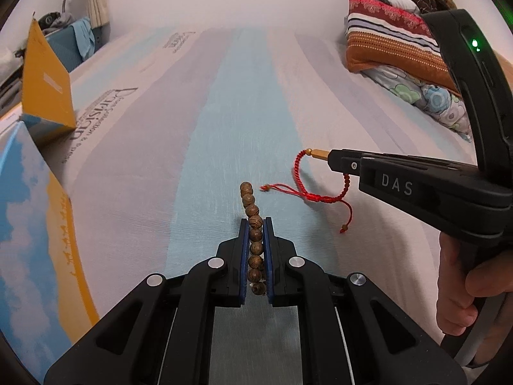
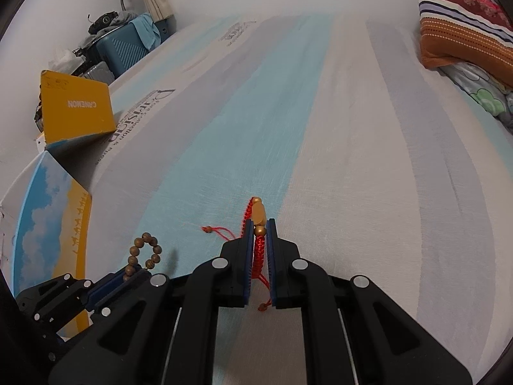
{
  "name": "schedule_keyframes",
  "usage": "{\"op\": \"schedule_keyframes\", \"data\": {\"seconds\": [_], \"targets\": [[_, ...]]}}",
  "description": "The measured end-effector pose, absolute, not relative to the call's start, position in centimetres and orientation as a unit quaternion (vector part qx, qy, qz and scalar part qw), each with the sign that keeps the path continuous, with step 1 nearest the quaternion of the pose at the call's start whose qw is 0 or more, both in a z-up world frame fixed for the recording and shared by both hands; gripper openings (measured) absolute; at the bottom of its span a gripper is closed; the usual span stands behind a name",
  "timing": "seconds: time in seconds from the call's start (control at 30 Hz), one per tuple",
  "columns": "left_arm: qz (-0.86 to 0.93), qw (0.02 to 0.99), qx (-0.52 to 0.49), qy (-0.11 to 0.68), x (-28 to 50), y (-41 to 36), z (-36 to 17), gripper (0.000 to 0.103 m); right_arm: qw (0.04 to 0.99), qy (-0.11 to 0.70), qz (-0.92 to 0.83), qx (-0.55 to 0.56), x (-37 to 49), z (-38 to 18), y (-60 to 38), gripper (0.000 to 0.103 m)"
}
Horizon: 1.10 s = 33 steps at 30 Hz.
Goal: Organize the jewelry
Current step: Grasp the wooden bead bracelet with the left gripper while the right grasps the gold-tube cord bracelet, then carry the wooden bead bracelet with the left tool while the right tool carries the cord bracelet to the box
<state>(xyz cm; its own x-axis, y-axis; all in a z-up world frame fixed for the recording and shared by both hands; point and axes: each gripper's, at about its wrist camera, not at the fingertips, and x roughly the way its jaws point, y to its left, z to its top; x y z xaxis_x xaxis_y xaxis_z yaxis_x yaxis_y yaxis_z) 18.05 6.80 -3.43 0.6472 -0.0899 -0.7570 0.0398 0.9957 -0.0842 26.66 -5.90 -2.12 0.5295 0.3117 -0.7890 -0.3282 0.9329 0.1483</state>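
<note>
My left gripper (image 1: 256, 221) is shut on a brown wooden bead bracelet (image 1: 251, 211), which sticks out past the fingertips above the bed. It also shows in the right wrist view (image 2: 146, 252), low at the left. My right gripper (image 2: 259, 223) is shut on a red braided cord bracelet (image 2: 259, 247) with gold beads (image 2: 258, 213). In the left wrist view the red bracelet (image 1: 312, 189) hangs from the right gripper (image 1: 330, 157), its loose cords touching the sheet.
A bed sheet (image 1: 224, 112) with blue, grey and white stripes lies below. An open box with a yellow lid (image 2: 77, 109) and a sky-print side (image 2: 41, 218) stands at the left. A striped pillow (image 1: 384, 38) and floral quilt (image 1: 429, 96) lie at the far right.
</note>
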Motion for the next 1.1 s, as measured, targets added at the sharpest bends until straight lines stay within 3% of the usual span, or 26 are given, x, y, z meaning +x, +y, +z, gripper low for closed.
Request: {"op": "schedule_keyframes", "data": {"seconds": [1.1], "targets": [[0.020,0.932,-0.059,0.357,7.9,12.9,6.6,0.008,0.910,0.359,0.209,-0.017,15.5,8.3,-2.4,0.007]]}}
